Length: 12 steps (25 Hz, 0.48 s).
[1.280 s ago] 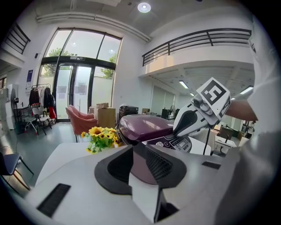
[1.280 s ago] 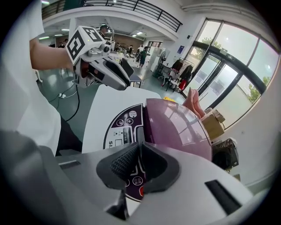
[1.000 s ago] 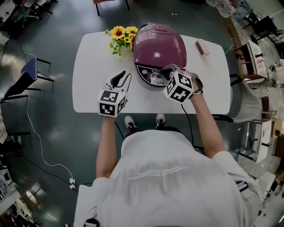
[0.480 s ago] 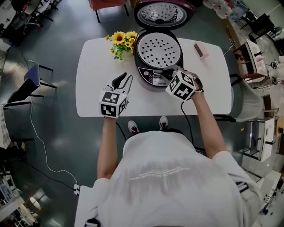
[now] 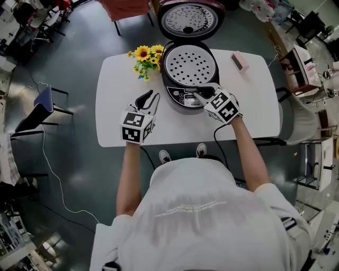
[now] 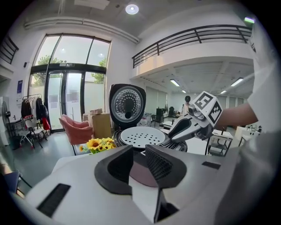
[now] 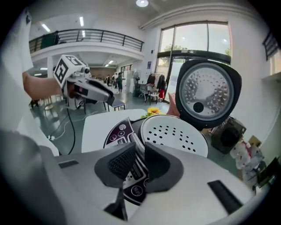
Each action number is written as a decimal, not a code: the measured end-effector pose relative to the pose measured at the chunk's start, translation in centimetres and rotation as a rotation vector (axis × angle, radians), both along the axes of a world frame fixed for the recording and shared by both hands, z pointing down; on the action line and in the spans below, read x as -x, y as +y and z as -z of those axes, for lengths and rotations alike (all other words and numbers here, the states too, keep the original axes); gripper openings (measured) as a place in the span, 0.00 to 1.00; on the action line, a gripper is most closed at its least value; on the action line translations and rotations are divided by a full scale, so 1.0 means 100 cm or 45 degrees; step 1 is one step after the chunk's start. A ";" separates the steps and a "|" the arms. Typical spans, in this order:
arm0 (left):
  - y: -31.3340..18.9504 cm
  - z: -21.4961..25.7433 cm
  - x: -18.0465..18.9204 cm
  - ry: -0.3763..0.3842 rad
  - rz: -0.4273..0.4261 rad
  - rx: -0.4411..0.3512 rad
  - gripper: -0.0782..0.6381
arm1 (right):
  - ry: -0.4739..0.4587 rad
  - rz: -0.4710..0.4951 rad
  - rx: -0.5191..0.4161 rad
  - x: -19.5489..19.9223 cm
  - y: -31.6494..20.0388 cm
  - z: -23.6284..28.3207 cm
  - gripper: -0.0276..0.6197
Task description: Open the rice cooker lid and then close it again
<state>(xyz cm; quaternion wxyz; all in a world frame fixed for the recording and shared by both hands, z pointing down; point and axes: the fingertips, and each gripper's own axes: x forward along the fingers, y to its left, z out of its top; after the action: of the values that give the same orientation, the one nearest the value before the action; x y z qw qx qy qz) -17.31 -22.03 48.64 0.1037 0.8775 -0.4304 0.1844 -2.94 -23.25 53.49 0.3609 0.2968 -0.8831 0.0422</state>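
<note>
The purple rice cooker (image 5: 183, 94) stands at the back of the white table (image 5: 119, 79). Its lid (image 5: 189, 18) is swung up and back, and the perforated inner plate (image 5: 190, 66) shows. My right gripper (image 5: 200, 93) is at the cooker's front control panel (image 7: 115, 134); its jaws are opening, with a narrow gap and nothing pressed between the pads. My left gripper (image 5: 149, 97) hovers over the table left of the cooker, open and holding nothing. The left gripper view shows the upright lid (image 6: 127, 105) and the right gripper (image 6: 175, 131) at the cooker's rim.
A bunch of sunflowers (image 5: 145, 55) sits just left of the cooker. A small pink box (image 5: 240, 62) lies at the table's back right. A blue chair (image 5: 39, 100) stands to the left, a red one (image 5: 127, 8) behind the table, and shelving (image 5: 304, 69) to the right.
The lid was shut a second ago and now stands fully open. My right gripper has rolled at the cooker's front and its jaws have parted slightly. My left gripper has stayed put.
</note>
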 end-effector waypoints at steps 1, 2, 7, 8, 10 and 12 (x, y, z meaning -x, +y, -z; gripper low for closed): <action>-0.001 0.001 0.000 -0.006 -0.002 -0.005 0.25 | -0.031 -0.023 0.005 -0.002 -0.001 0.000 0.17; -0.003 0.002 0.000 -0.010 -0.002 -0.010 0.25 | -0.045 -0.042 0.002 -0.003 -0.003 -0.001 0.18; -0.016 0.018 -0.002 -0.035 -0.002 -0.070 0.25 | -0.183 -0.175 -0.067 -0.021 -0.019 0.021 0.21; -0.019 0.024 -0.003 -0.040 -0.002 -0.087 0.25 | -0.219 -0.209 -0.083 -0.027 -0.023 0.029 0.21; -0.024 0.036 -0.004 -0.047 0.002 -0.122 0.25 | -0.261 -0.267 -0.130 -0.041 -0.030 0.046 0.21; -0.031 0.049 -0.005 -0.047 0.007 -0.154 0.25 | -0.276 -0.317 -0.186 -0.056 -0.037 0.062 0.22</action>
<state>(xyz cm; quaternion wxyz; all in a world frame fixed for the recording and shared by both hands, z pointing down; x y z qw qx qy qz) -16.85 -25.08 43.69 0.0429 0.8774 -0.4451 0.1739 2.67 -26.93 47.33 0.2332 0.4231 -0.8739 0.0541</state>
